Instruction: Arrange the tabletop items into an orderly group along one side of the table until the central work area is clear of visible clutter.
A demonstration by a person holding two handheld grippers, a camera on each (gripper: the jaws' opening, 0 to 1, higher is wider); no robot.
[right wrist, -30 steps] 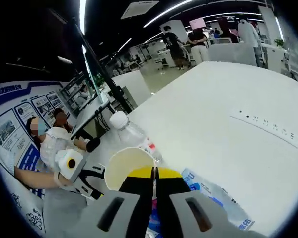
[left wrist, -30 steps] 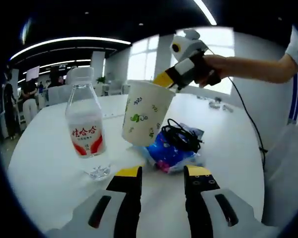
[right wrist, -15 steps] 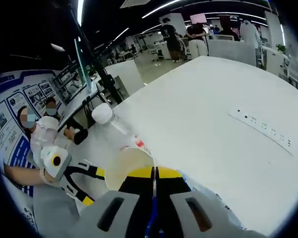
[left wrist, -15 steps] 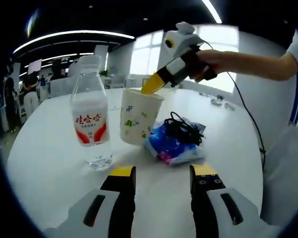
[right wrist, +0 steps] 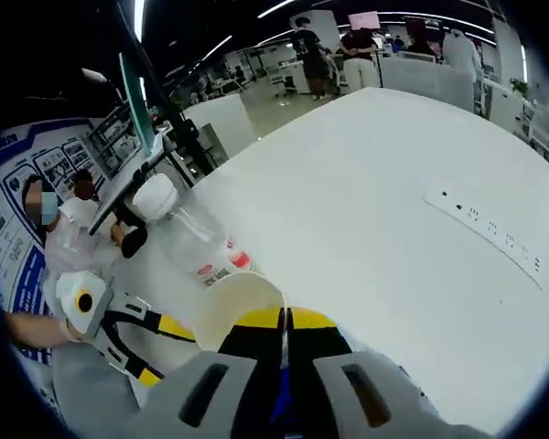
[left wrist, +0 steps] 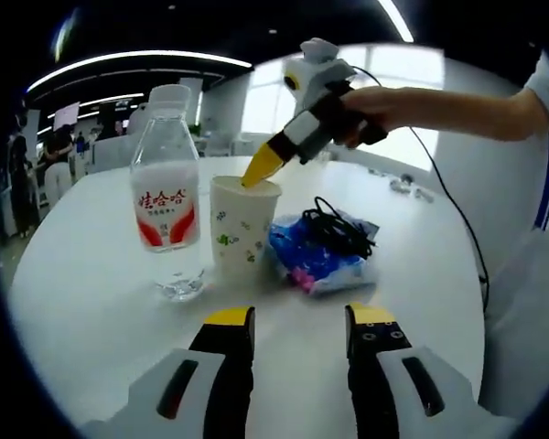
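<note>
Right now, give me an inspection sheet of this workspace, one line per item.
Surface: white table, mostly bare; a white power strip lies flat on it.
Job's things: water bottle upright, cap on; paper cup upright on the table beside it; blue snack packet lying next to the cup.
Clutter: nothing seen beyond these.
Grippers: right gripper shut on the paper cup's rim; left gripper open, holding nothing, short of the cup.
Cables: black cable coiled on the packet; a thin cord trails from the right gripper.
Surroundings: open office with desks, ceiling light strips, people standing far off.
</note>
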